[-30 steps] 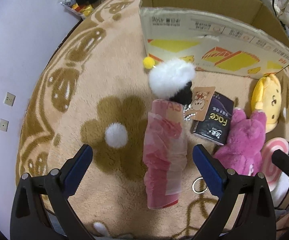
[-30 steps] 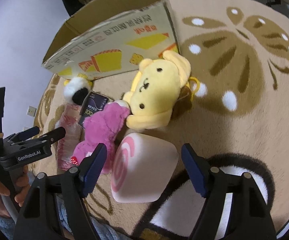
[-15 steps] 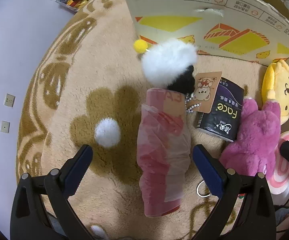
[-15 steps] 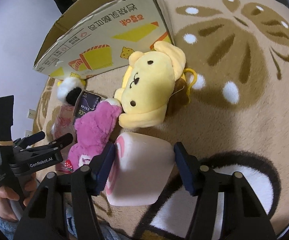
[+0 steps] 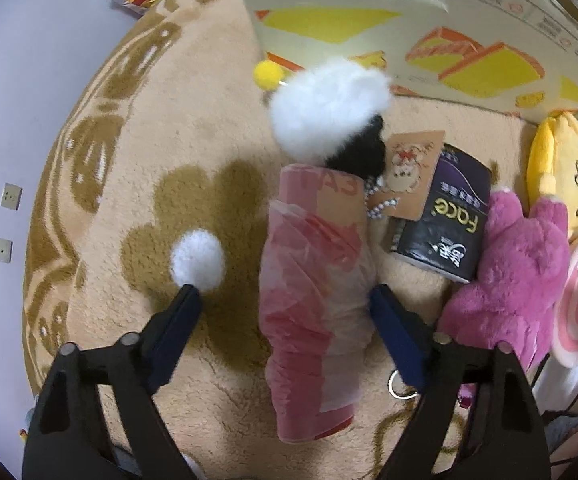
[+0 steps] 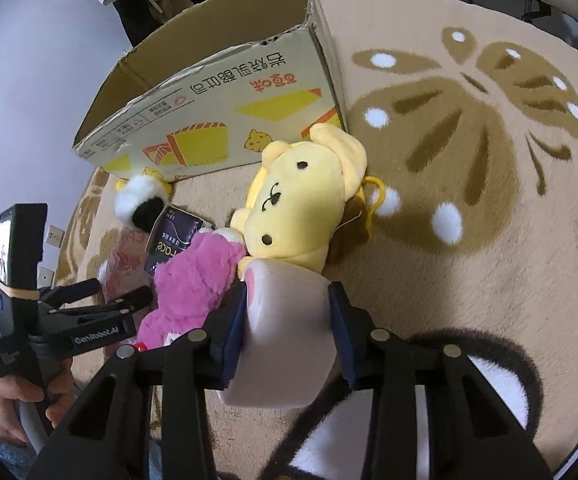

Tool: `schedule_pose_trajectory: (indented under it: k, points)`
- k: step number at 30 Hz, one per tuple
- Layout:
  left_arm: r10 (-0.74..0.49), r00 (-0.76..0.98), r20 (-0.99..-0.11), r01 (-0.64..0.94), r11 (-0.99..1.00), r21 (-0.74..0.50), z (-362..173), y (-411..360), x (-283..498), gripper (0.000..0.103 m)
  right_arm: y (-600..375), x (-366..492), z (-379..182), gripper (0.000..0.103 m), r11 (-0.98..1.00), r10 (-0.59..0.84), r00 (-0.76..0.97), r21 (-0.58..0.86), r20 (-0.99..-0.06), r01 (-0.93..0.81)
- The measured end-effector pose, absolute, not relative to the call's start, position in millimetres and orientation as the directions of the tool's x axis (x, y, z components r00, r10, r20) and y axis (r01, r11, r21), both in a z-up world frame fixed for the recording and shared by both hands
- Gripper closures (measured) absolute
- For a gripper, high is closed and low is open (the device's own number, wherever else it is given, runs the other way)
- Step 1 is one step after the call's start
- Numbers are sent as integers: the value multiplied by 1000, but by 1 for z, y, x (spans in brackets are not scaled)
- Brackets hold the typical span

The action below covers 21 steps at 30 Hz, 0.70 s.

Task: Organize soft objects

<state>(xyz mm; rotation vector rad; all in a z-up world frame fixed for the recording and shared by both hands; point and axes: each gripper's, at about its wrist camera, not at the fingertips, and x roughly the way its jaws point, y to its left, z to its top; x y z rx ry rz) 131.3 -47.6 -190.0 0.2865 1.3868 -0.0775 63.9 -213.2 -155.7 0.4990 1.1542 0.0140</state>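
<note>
The left tool (image 5: 285,312) hangs over the rug (image 5: 217,128) with its jaws apart, straddling the pink wrapped pack (image 5: 313,280), the right pad touching the pack's side. A white-and-black fluffy toy (image 5: 329,116) lies at the pack's far end, near the cardboard box (image 6: 217,92). Next come the dark Face tissue pack (image 5: 449,220), the pink plush (image 6: 197,280) and the yellow plush dog (image 6: 305,200), packed side by side. The right tool (image 6: 287,316) is clamped on the pink-swirl roll cushion (image 6: 285,320), beside both plushes.
</note>
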Motion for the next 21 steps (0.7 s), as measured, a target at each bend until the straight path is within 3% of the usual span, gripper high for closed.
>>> schedule_pose_trajectory:
  k: [1,3,6,10,12,21]
  points:
    - [111,189,-976,228,961,154,-190,-49,131,27,-214,64,-156,61,889,265,417,387,-869,243]
    - [93,191,-977,252,958,141,-190,-54,130,44,-214,64,-155,62,890,263,419,386,-869,241]
    - [77,195,-978,272,954,130,-188,-58,129,58,-214,65,-152,64,898,252,426,374,-869,230]
    - [66,214,-974,268,955,124,-183,-59,127,67,-213,64,-145,67,903,242,452,369,-859,219]
    - [30,223,-974,245,966,86,-175,-56,123,84,-214,63,-141,69,906,236,470,367,-851,211]
    - [4,330,-944,223,971,83,-143,-49,109,88,-209,59,-118,69,930,184,542,323,-820,173]
